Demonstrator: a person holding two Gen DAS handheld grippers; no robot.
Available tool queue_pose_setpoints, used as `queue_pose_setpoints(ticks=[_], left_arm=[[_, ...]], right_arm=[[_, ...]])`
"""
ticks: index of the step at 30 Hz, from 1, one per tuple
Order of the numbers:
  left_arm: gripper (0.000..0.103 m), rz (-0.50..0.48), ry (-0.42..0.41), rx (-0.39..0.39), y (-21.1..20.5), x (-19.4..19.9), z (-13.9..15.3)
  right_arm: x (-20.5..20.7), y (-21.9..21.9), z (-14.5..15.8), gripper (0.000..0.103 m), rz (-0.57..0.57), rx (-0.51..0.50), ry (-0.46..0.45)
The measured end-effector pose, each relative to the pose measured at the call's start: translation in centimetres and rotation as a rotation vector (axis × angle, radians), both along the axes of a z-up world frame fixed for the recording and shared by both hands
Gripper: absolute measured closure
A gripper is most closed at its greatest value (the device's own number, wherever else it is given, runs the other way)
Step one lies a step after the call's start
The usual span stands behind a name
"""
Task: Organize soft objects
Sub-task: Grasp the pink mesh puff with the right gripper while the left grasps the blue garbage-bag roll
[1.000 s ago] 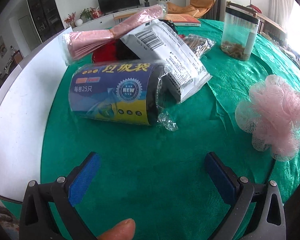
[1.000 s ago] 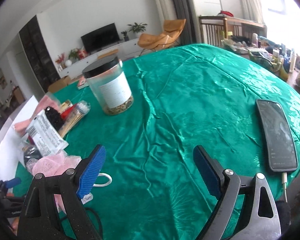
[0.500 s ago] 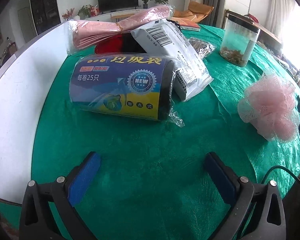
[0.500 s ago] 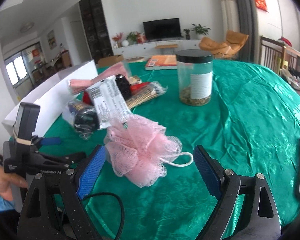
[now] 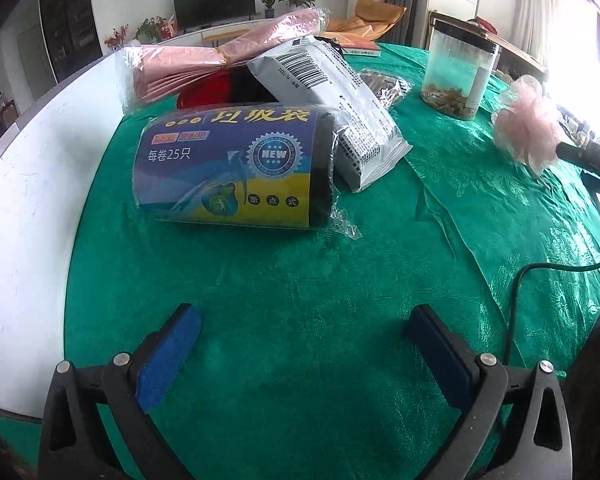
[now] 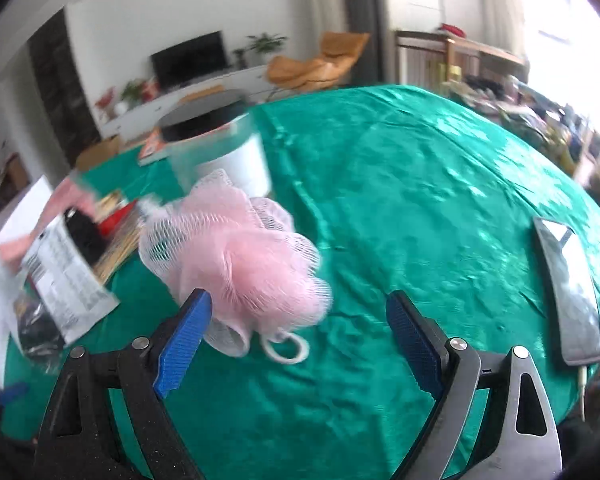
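A pink mesh bath pouf [image 6: 240, 256] with a white loop lies on the green tablecloth [image 6: 420, 216], just ahead of my right gripper [image 6: 298, 334], nearer its left finger. That gripper is open and empty. The pouf also shows at the far right of the left wrist view [image 5: 526, 130]. My left gripper [image 5: 304, 344] is open and empty above bare cloth [image 5: 300, 304]. Ahead of it lie a blue and yellow roll of bin bags [image 5: 236, 168], a white and grey pouch [image 5: 340, 100] and a pack of pink bags [image 5: 196, 66].
A clear jar with a black lid [image 5: 458, 72] stands at the back. A phone [image 6: 568, 284] lies at the right. A white board [image 5: 24, 200] covers the table's left side. A black cable [image 5: 516, 292] runs over the cloth at the right.
The right wrist view has swung and now blurs; the pouf sits closer, between the fingers' line. In the left wrist view the pouf has moved farther away to the right.
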State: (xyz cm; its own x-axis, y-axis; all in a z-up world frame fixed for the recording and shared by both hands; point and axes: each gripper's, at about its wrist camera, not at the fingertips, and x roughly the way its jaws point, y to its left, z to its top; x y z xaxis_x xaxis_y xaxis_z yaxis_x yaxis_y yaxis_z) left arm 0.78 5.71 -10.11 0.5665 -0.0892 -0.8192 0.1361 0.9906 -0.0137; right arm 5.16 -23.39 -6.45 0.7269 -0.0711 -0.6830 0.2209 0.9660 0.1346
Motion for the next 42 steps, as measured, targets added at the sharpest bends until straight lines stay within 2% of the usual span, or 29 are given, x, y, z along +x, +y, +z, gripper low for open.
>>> queue_pose_setpoints(ticks=[3,6,14,20,26,29,33,36,40,42], left_arm=[[0.0,0.004,-0.013,-0.002,0.1,0.1,0.0],[0.0,0.008,-0.011,-0.003,0.1,0.2,0.0],[0.0,0.002,0.013,-0.03,0.5,0.4,0.3],[0.0,0.006,0.034,-0.177,1.0,0.9,1.0],[0.0,0.02,0.037,-0.259,1.2,2.2,1.3],[0.0,0.039,0.036,-0.344,2.3,3.4,1.5],[0.0,0.118,0.023,-0.445,4.3,6.9,2.0],[0.0,0.191,0.043,-0.508,6.1,9.9,1.8],[0.0,0.237,0.043,-0.491,7.4,11.4,2.0],[0.0,0.259,0.028,-0.427,8.0,10.8,2.1]], right_arm=[[-1.2,-2.6,-1.0,0.012,-0.029,0.058,0.035],[-2.0,-3.0,-1.3,0.012,-0.012,0.124,0.056],[-2.6,-1.6,-1.9,0.012,0.032,0.149,0.074],[-2.6,-1.2,-2.3,0.012,0.052,0.146,0.086],[-2.6,-1.3,-2.4,0.012,0.049,0.16,0.09],[-2.6,-1.4,-2.4,0.012,0.052,0.163,0.094],[-2.5,-1.3,-2.5,0.012,0.052,0.163,0.1],[-2.5,-1.1,-2.6,0.012,0.054,0.156,0.101],[-2.4,-0.8,-2.7,0.012,0.059,0.139,0.105],[-2.5,-0.7,-2.7,0.012,0.061,0.137,0.106]])
